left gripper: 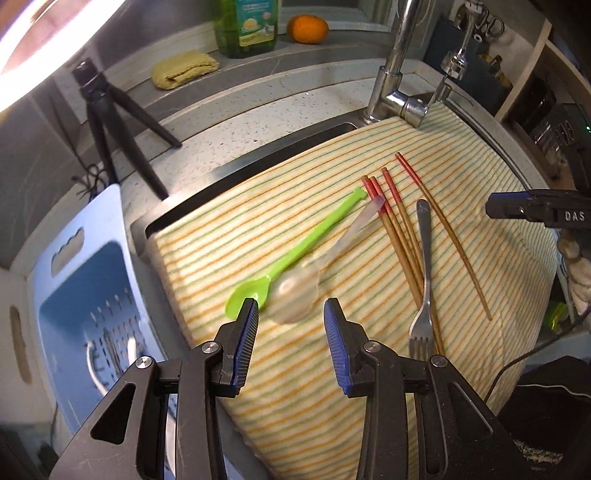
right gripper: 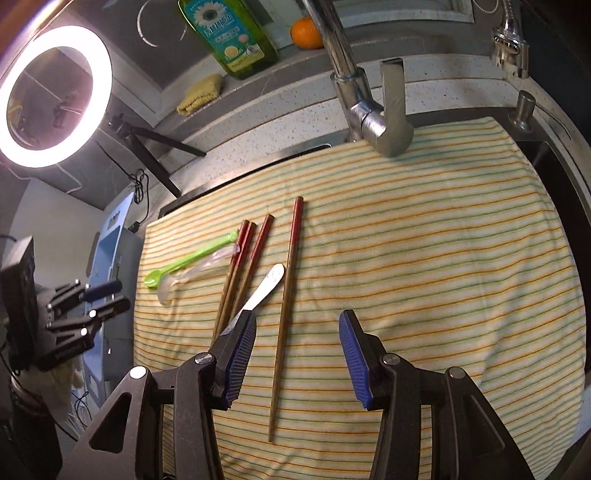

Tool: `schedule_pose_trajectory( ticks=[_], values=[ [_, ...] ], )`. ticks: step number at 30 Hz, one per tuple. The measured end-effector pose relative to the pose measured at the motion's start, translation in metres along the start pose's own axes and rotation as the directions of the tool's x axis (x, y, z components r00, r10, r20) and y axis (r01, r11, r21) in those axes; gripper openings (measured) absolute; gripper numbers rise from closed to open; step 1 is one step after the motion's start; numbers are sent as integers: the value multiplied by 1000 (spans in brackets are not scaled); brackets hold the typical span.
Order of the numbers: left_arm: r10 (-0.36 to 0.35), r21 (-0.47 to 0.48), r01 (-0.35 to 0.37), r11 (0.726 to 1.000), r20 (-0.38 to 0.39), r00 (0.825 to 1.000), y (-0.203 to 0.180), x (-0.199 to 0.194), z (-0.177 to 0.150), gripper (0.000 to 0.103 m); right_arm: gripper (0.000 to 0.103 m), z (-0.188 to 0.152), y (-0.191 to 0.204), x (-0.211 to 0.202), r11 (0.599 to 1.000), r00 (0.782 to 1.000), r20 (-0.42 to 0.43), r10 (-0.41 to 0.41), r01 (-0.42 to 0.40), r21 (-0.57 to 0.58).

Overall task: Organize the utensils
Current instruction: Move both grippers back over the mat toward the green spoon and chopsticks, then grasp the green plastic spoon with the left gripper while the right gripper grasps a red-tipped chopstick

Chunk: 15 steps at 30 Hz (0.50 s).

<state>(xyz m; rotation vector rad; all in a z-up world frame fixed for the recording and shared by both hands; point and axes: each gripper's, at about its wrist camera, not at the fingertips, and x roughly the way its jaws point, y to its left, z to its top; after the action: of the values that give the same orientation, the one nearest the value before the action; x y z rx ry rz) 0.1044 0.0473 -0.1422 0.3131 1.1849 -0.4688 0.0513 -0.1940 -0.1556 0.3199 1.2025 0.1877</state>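
On the striped cloth (left gripper: 295, 369) lie a green plastic spoon (left gripper: 295, 251), a clear plastic spoon (left gripper: 299, 295), several red-tipped wooden chopsticks (left gripper: 402, 236) and a metal fork (left gripper: 424, 273). My left gripper (left gripper: 291, 314) is open and empty, its fingertips just above the clear spoon's bowl. My right gripper (right gripper: 298, 325) is open and empty, low over the cloth (right gripper: 424, 258), with one lone chopstick (right gripper: 286, 314) between its fingers. The fork (right gripper: 264, 290), the other chopsticks (right gripper: 240, 269), the green spoon (right gripper: 184, 260) and the clear spoon (right gripper: 192, 275) lie to its left.
A blue utensil rack (left gripper: 92, 295) stands left of the cloth. A chrome faucet (left gripper: 395, 74) rises at the back, with a green bottle (left gripper: 247, 26), an orange (left gripper: 308, 27) and a sponge cloth (left gripper: 183, 68) behind. A tripod (left gripper: 110, 122) and ring light (right gripper: 55, 96) stand at the left.
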Motion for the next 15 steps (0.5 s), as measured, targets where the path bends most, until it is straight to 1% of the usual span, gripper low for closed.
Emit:
schedule_pose_trajectory(
  ticks=[3,4,5,7,9,12,15],
  values=[
    [2,48,-1,999,-30,1000,-1,13,13,34,42,-4,1,3,1000,1000,-6,-8,8,9],
    [6,66,-3,998,-42,999,-2,17,16,30,41,-5,2,5,1000,1000,-12,-9,9,15],
    [12,89,-7,996,-55,998,-4,23,20,29,39,-6,3,7,1000,1000,-16,-8,9,16],
    [21,122,-12,992,-72,997,-7,31,26,28,37,-8,5,11,1000,1000,-23,-19,19,13],
    [24,153,-10,988,-91,996,-10,39,31,25,35,-9,7,15,999,999,-27,-31,32,14],
    [34,189,-13,982,-112,993,-14,49,37,25,32,-7,10,23,999,999,-38,-28,29,22],
    [39,215,-11,977,-127,991,-17,56,41,25,28,-6,12,30,999,998,-44,-43,43,15]
  ],
)
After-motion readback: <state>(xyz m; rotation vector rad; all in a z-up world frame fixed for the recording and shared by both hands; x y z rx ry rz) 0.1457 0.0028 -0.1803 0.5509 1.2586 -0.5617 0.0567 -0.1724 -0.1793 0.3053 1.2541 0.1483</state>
